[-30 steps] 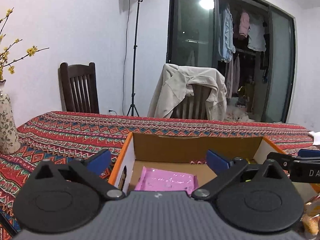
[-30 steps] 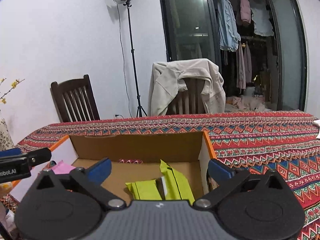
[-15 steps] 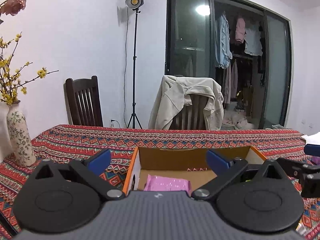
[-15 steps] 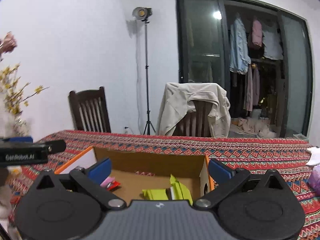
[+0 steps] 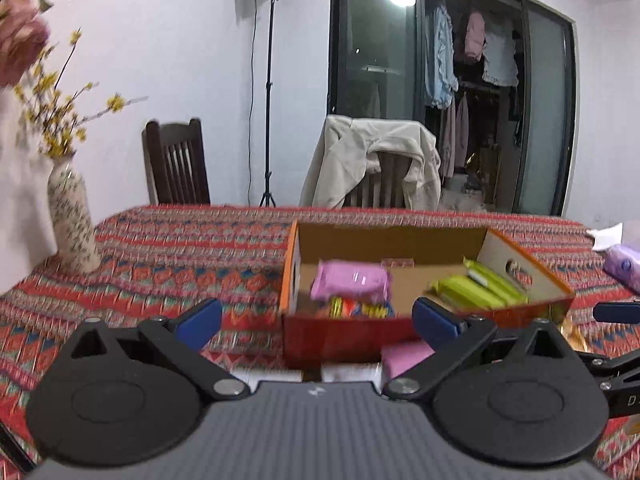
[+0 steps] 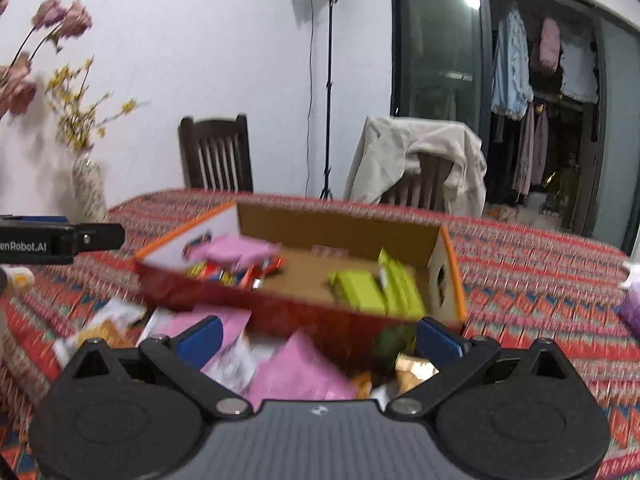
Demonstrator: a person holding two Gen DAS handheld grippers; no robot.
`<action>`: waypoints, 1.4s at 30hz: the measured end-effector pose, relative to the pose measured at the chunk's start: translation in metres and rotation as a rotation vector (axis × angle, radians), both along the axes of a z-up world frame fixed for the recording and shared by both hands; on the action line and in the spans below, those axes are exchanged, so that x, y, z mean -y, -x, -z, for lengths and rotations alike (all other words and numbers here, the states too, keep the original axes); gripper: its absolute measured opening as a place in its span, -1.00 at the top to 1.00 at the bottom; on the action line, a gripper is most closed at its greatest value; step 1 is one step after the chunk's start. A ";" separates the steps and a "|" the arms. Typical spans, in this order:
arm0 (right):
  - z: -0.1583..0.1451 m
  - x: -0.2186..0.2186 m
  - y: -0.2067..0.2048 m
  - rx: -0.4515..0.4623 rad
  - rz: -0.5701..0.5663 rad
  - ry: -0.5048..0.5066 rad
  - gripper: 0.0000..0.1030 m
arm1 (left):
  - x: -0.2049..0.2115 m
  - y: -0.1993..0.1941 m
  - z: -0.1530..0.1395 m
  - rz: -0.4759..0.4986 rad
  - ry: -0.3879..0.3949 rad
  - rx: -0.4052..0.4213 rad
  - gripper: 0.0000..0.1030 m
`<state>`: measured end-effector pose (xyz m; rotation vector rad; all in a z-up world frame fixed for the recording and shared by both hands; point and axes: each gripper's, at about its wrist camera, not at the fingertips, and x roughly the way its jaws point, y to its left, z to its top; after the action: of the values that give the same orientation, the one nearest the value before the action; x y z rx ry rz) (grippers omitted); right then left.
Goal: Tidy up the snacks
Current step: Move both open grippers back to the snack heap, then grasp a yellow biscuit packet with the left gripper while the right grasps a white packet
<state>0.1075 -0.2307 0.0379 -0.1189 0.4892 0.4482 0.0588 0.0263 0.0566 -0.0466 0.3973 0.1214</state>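
An open cardboard box with red and orange sides stands on the patterned tablecloth. Inside lie a pink packet, green packets and small red and yellow snacks. The box also shows in the right wrist view, with the pink packet and green packets. Loose snacks lie in front of it, among them a pink packet. My left gripper is open and empty, in front of the box. My right gripper is open and empty above the loose snacks.
A flowered vase stands at the table's left. A purple pack and white tissue lie at the right edge. Two chairs, one draped with a coat, stand behind the table, beside a light stand.
Both grippers have pulled back and risen from over the box. The whole box and the loose snacks in front of it have come into view. Both stay open.
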 end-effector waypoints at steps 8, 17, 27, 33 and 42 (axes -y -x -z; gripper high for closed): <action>0.028 -0.004 0.029 -0.083 -0.041 0.032 -1.00 | -0.009 0.029 0.026 -0.011 0.040 -0.070 -1.00; 0.044 -0.021 0.038 -0.151 -0.074 0.076 -0.48 | -0.011 0.048 0.043 -0.003 0.086 -0.112 -1.00; 0.055 -0.024 0.038 -0.161 -0.070 0.066 -0.13 | -0.013 0.054 0.043 -0.009 0.107 -0.110 -1.00; 0.053 -0.020 0.053 -0.144 -0.093 0.057 0.19 | -0.011 0.057 0.046 -0.003 0.112 -0.115 -1.00; 0.038 -0.001 0.082 -0.080 -0.082 0.031 0.25 | -0.013 0.065 0.042 -0.018 0.107 -0.104 -1.00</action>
<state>0.0253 -0.2301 -0.0003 -0.1518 0.5719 0.5270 -0.0057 0.0389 0.0149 -0.1499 0.5070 0.1206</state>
